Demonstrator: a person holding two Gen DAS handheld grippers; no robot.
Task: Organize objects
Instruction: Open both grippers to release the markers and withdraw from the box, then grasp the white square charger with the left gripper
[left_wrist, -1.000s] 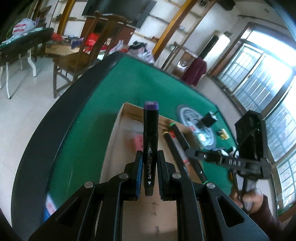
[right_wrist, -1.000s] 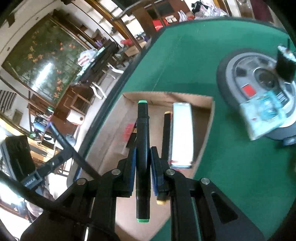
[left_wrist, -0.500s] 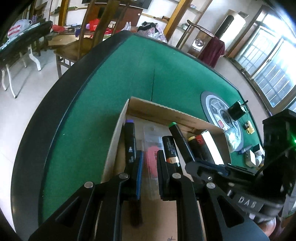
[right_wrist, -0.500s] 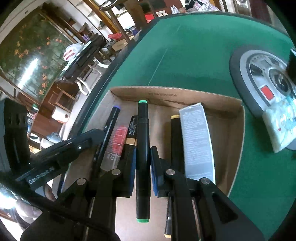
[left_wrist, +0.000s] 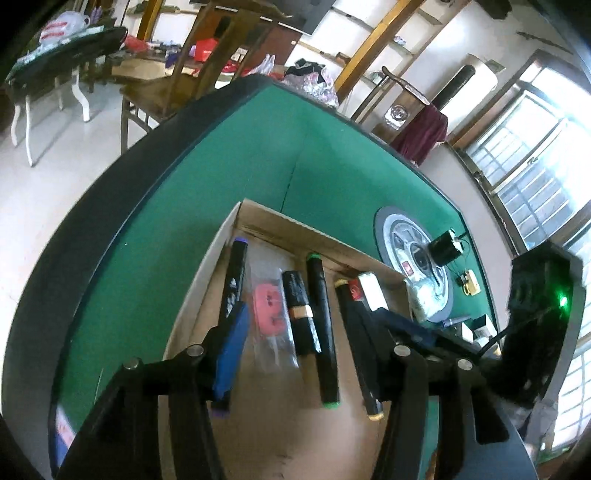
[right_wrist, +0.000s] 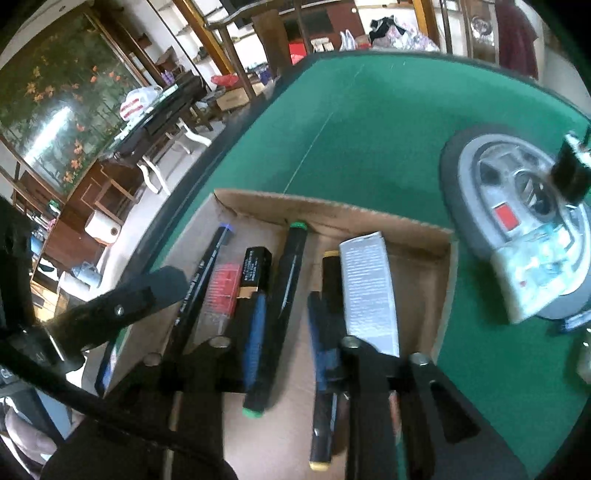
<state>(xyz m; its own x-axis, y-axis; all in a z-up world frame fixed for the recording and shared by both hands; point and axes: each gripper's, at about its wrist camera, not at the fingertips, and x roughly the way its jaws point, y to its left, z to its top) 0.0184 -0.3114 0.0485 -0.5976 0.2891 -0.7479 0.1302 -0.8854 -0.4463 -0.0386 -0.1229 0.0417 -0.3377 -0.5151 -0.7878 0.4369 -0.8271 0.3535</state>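
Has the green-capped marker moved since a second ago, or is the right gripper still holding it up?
Yes. The green-capped marker has dropped out of the right gripper, whose fingers are opening, and now lies flat in the cardboard box, beside the white carton.

markers (right_wrist: 280, 306) in box (right_wrist: 369, 216), box on table (right_wrist: 388, 122)

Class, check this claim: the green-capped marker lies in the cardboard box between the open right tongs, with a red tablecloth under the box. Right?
Not quite. The table cloth is green, as the right wrist view shows. The green-capped marker does lie in the cardboard box, between the opening right tongs.
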